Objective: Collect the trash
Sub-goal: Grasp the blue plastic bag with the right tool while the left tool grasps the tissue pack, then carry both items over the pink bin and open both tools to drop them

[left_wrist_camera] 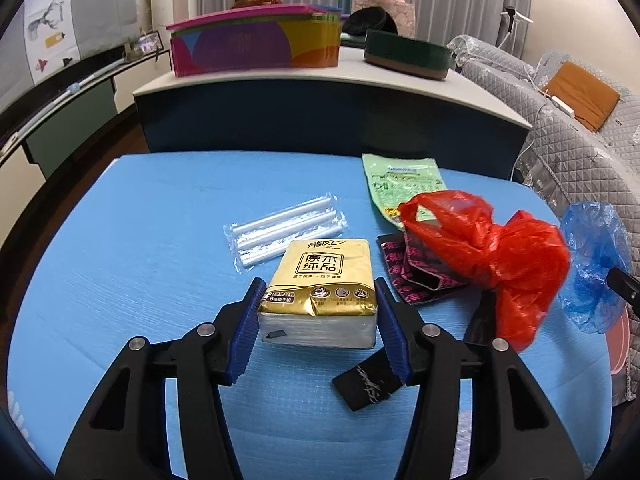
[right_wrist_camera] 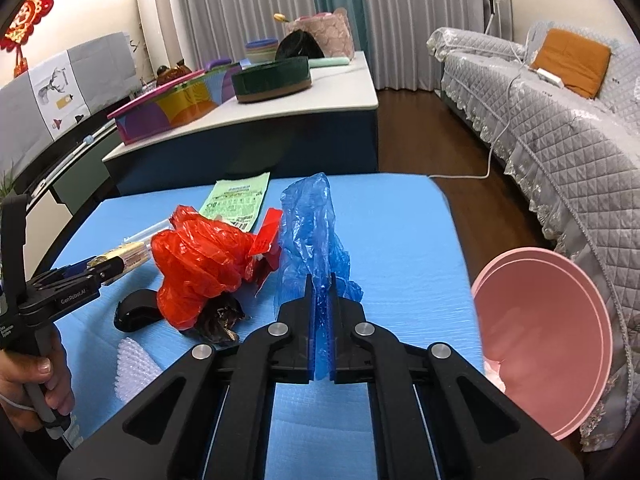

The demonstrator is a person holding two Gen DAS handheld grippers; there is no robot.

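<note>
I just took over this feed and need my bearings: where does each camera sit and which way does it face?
Left wrist: on the left tongs, angled down at the blue mat; both fingers straddle the tissue pack.
Right wrist: on the right tongs, angled down along the mat toward the sofa, shut on the blue bag; a hand shows.
Shared: red bag, green wrapper, tissue pack, blue bag.

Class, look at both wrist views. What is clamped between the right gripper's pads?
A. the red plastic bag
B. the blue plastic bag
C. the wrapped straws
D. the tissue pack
B: in the right wrist view the right gripper is shut on the blue plastic bag, whose film runs between the pads and stands up above them.
</note>
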